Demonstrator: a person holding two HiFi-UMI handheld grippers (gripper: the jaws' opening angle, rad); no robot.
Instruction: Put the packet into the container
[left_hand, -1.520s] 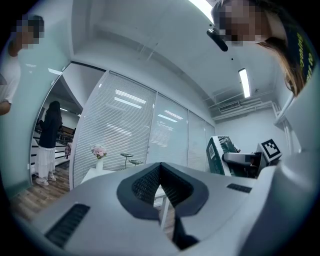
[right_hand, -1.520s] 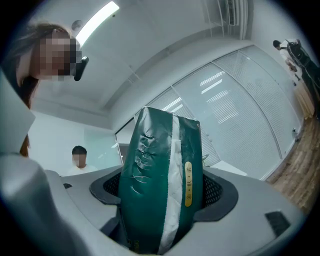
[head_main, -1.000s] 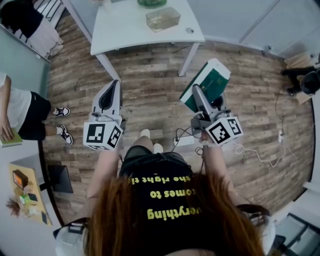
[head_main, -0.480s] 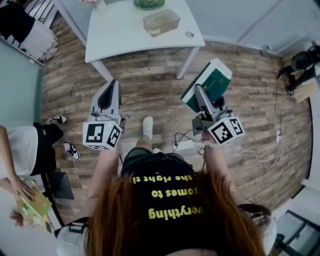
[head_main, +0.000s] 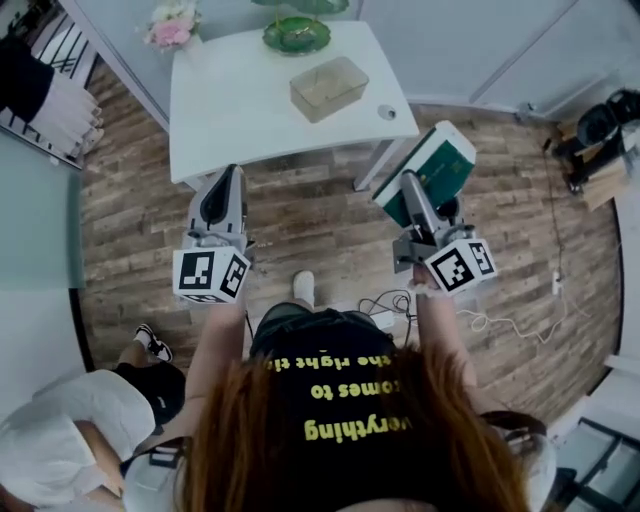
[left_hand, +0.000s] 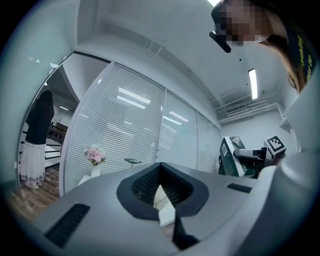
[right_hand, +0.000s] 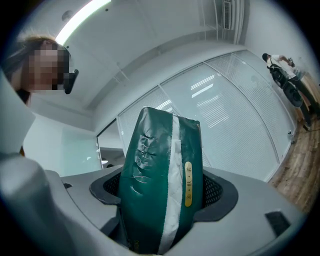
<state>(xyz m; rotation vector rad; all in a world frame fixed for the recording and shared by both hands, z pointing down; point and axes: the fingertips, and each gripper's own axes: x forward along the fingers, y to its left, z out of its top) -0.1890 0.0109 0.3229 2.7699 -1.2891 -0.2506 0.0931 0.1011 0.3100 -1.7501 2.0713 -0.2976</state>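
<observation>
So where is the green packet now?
In the head view, the green packet is at right, held in the right gripper, over the floor beside the white table.

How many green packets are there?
1. The green packet is clamped in the right gripper, held over the floor beside the white table. Others could be hidden out of view.

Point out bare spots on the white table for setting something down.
The table is bare in its left half, between the flowers and the container, and along the front. Crowded: back edge with the green dish, right side with a small round object.
</observation>
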